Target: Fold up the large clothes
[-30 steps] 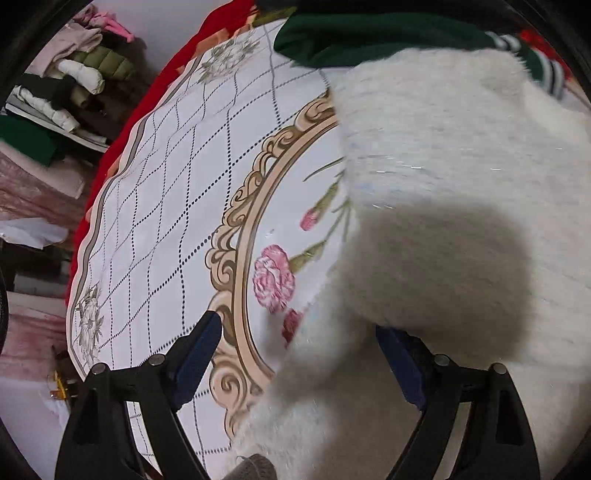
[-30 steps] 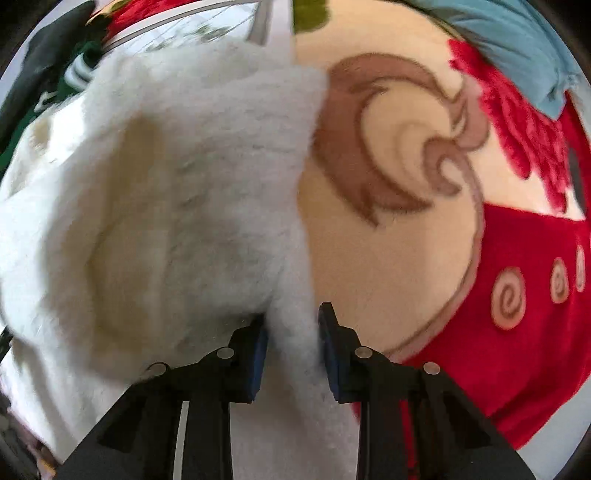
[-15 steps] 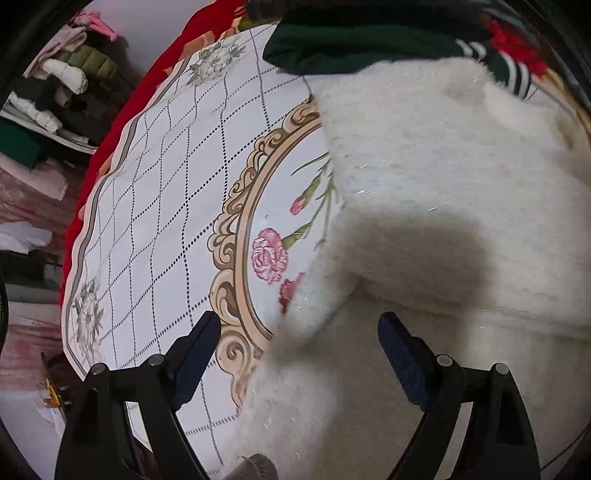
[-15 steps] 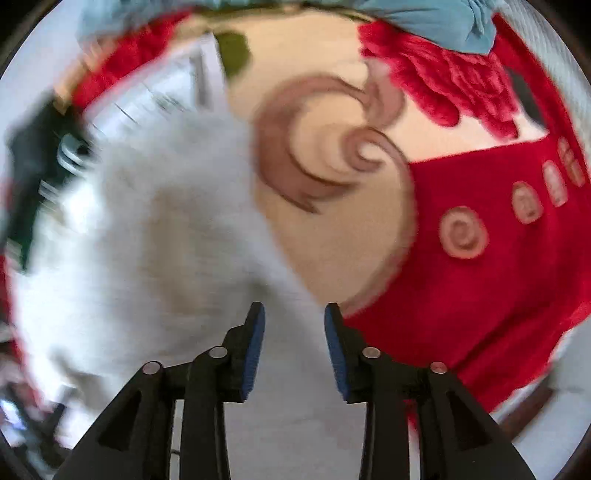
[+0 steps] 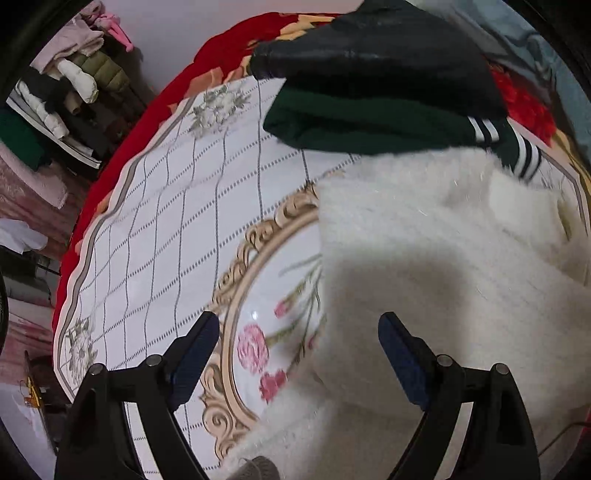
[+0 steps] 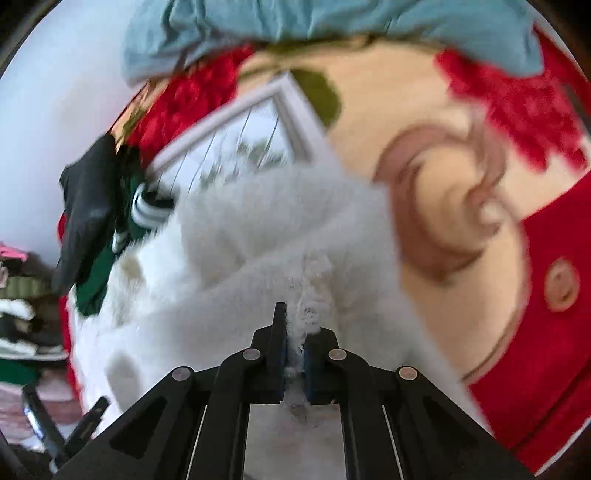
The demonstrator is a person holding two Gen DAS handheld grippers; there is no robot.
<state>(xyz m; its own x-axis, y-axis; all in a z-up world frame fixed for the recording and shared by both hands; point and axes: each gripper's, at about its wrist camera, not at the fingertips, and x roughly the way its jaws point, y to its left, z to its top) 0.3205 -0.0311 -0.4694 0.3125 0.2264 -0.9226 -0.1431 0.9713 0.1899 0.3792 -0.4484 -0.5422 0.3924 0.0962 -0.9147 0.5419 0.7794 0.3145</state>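
Note:
A fluffy white sweater [image 5: 436,266] lies on a floral white tablecloth [image 5: 177,236], partly folded over itself. My left gripper [image 5: 299,350] is open and empty, hovering over the sweater's left edge. In the right wrist view the same sweater [image 6: 258,236] fills the middle, and my right gripper [image 6: 294,343] is shut on a pinched ridge of its fabric.
A dark green garment with white stripes [image 5: 369,125] and a black jacket [image 5: 376,62] lie at the far side of the table. A red and cream blanket [image 6: 480,206] and a blue cloth [image 6: 332,22] lie to the right. Stacked clothes [image 5: 66,92] stand at the left.
My right gripper, open around the sweater edge earlier, has closed on it. My left gripper has pulled back and risen a little, staying open.

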